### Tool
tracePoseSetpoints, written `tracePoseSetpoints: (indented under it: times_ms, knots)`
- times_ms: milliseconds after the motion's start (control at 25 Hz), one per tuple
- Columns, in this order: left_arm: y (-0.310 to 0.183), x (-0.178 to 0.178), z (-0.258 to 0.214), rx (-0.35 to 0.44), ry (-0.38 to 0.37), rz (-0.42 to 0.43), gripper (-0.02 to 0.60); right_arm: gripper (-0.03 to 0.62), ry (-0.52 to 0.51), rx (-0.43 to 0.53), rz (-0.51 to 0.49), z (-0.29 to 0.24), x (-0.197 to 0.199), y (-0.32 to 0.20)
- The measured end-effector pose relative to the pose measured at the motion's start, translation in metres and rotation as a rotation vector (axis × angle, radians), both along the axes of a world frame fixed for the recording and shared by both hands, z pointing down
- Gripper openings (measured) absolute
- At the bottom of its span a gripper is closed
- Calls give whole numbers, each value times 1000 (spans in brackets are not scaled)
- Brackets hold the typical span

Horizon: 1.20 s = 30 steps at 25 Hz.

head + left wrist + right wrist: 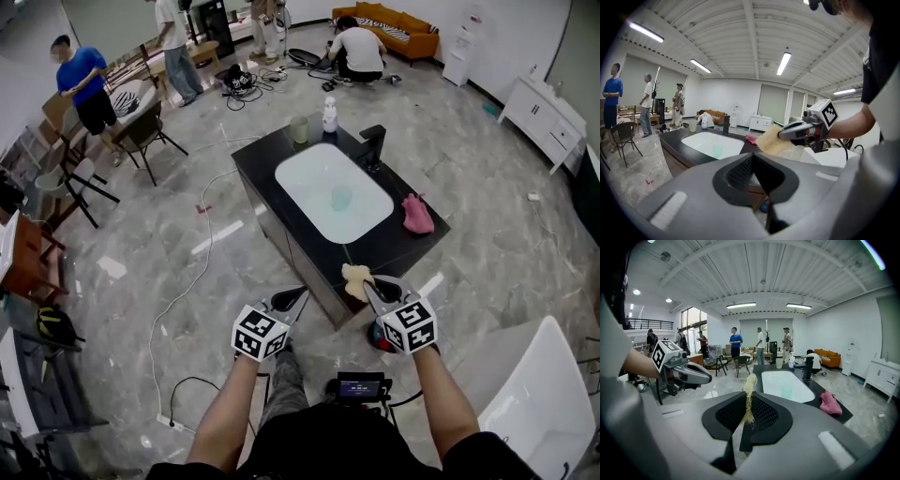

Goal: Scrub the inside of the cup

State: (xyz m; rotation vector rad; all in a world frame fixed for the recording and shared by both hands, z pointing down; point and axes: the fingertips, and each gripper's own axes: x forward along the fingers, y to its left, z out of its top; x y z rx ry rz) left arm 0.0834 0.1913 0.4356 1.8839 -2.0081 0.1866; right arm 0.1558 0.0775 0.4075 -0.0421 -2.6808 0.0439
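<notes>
A pale green translucent cup (340,197) stands in the white sink (309,173) of a black counter; it also shows in the left gripper view (717,150). My right gripper (367,283) is shut on a yellowish scrub pad (356,279), held in the air just short of the counter's near corner. In the right gripper view the pad (749,385) sticks up edge-on from the closed jaws (749,399). My left gripper (302,294) hangs beside it on the left, shut with nothing in it (753,157). Both grippers are apart from the cup.
A black faucet (373,144), a soap bottle (330,114) and a second cup (299,128) stand at the counter's far end. A pink cloth (417,214) lies right of the sink. Cables cross the floor at left; chairs and several people are farther off.
</notes>
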Motion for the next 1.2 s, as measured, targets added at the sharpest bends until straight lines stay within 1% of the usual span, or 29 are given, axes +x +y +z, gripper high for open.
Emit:
tracePoseSetpoints:
  times_ms: [160,400,600,680,840,1000,1200]
  knots:
    - [-18,-48,0,10,3,40,0,38,8,11,45,0,-42,-15]
    - [-41,-127,-13,24,-10,120,0,38,-7,25,136,-15,-111,-34]
    - [-47,-175,-8,29,-10,171,0,39,1,18,200,-6,-146,-33]
    - [-51,-187,-5,26,0,185,0,39,13,16,214,-2,-156,-33]
    - [-61,-196,0,17,31,220,0,38,40,4,249,1,-166,-44]
    - [-74,-214,14,10,54,230,0,39,51,-5,274,11,-180,-56]
    - [-102,-242,30,-15,64,259,0,39,44,-12,299,22,-213,-83]
